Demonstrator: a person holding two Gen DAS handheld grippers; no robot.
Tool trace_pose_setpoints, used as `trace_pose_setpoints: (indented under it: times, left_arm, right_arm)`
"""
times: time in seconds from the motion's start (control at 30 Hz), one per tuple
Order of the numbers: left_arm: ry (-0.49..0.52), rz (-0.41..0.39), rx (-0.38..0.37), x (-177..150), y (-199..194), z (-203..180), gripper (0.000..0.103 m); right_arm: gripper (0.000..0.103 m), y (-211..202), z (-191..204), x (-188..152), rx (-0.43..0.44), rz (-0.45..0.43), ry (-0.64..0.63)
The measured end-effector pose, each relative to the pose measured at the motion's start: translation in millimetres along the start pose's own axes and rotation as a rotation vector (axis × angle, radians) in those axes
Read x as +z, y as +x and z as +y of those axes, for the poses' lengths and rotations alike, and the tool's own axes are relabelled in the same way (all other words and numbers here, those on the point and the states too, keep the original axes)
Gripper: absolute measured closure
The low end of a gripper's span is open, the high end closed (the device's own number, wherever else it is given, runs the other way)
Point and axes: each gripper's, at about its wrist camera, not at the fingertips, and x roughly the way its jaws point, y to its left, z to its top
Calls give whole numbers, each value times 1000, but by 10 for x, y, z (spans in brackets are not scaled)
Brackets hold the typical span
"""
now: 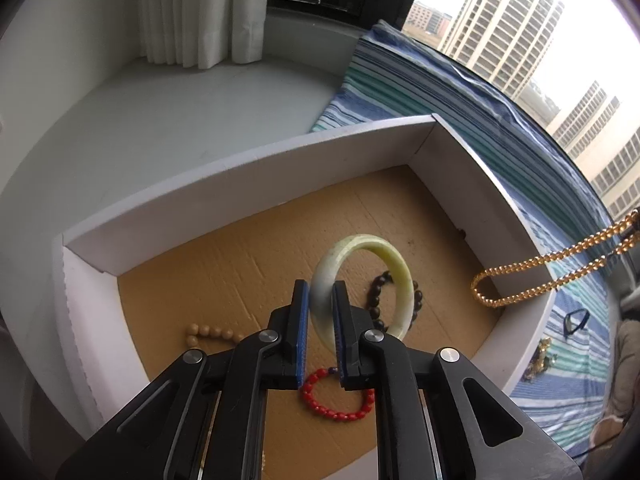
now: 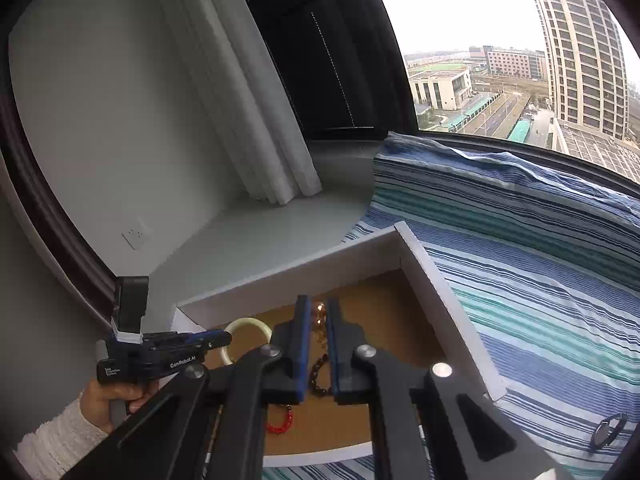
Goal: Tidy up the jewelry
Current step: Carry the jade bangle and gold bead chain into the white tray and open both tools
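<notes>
We are seeing the left tool (image 1: 320, 292) reaching forward and slightly down over the white box (image 1: 248, 168), its fingers pointing toward 12 o'clock in the left wrist view. In the right wrist view the person's left hand (image 2: 116, 396), in a white knit sleeve, is wrapping the handle at 8 o'clock. The left tool's blue pads are pinching the near-left rim of the pale green bangle (image 1: 360, 280); the bangle is standing tilted on edge above the brown cardboard floor (image 1: 200, 280) of the box.

We are noting the right tool (image 2: 319, 312) held over the same box, pointing toward 12 o'clock in its own view. Its pads are standing nearly together, with gold links showing in the narrow gap. In the left wrist view the gold chain (image 1: 532, 272) is hanging in a loop from 3 o'clock, its low end dipping inside the box's right wall. We are taking the right tool to be gripping this chain.

On the box floor we are logging a dark bead bracelet (image 1: 380, 304) behind the bangle, a red bead bracelet (image 1: 336, 400) at 6 o'clock under the left tool, and a tan bead strand (image 1: 208, 334) at 8 o'clock. The box is resting on a striped blue cloth (image 2: 540, 280).
</notes>
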Motion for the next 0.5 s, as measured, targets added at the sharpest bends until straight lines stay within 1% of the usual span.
trace_pose_setpoints:
  times: [0.17,0.23,0.3,0.33,0.37,0.4,0.43,0.47,0.5]
  left_arm:
    - [-48,50,33,-10,363,147,93]
    - [-61,68,43,-24,485,216,94]
    - [-53,50,64,-16,516,231,95]
    - [-57,51,65,-4,525,243,94]
    - [-64,50,65,22,530,261,92]
    - [-62,45,62,26,497,256,87]
    - [-52,35,63,23,452,239,78]
    - [-35,21,72,13,381,207,72]
    - [-18,5,81,2,317,172,60]
  right_arm:
    - [95,429,-195,-170,-63,86,4]
    - [94,602,-278,-241,-90,114,6]
    - [92,707,-349,-306,-110,129,15]
    - [88,734,-375,-330,-123,135,17]
    - [75,737,-392,-343,-134,135,20]
    - [67,703,-406,-345,-137,127,25]
    - [66,642,-412,-341,-136,115,31]
    - [66,570,-409,-327,-135,102,34]
    - [66,481,-397,-308,-133,85,32]
